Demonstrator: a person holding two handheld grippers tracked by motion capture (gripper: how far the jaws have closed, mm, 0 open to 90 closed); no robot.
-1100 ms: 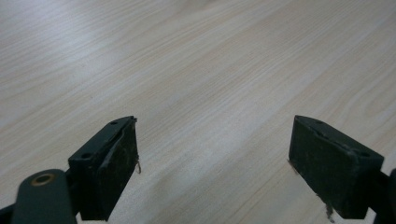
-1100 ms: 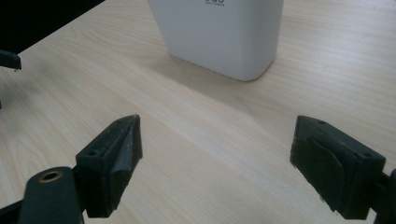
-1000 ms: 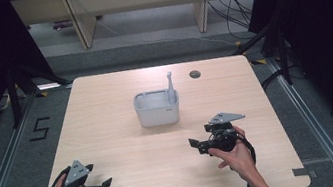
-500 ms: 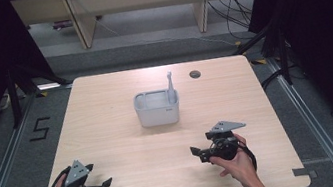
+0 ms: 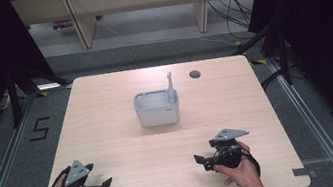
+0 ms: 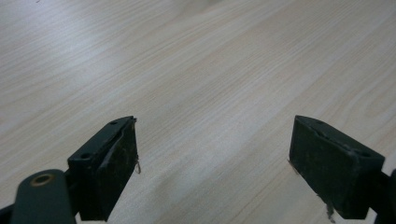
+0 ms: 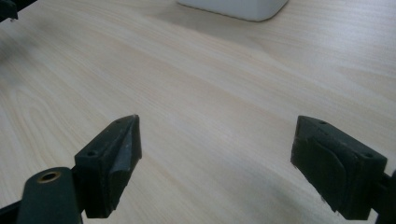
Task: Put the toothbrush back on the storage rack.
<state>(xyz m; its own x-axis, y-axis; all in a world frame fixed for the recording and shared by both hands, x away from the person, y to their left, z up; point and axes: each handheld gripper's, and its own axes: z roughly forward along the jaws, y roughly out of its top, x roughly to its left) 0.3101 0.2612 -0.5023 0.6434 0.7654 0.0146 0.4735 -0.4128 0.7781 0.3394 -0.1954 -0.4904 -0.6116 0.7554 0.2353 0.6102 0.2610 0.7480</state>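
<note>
A white rectangular holder [image 5: 157, 108] stands upright near the middle of the table [image 5: 112, 147], a little toward the far edge. A grey utensil handle [image 5: 170, 84] rises from its right-hand compartment, its long axis nearly vertical and leaning slightly to the right; what kind of utensil it is I cannot tell, since the working end is hidden inside.

Both grippers sit low at the near edge of the table, well apart from the holder. The right gripper [image 5: 199, 161] is the nearer of the two. In the high view the holder lies ahead of it and somewhat to its left, and in the right gripper view the holder's [image 7: 233, 8] rounded bottom corner shows at the top edge, so the jaws already face roughly toward it. Those jaws are spread wide with nothing between them.

The left gripper [image 5: 108, 183] rests farther off at the near left corner, its jaws also spread and empty, with bare table [image 6: 210, 70] before them.

Judging from this, the right hand [image 5: 241, 175] is better placed to reach the handle, moving forward and leftward and closing on it from the side.
</note>
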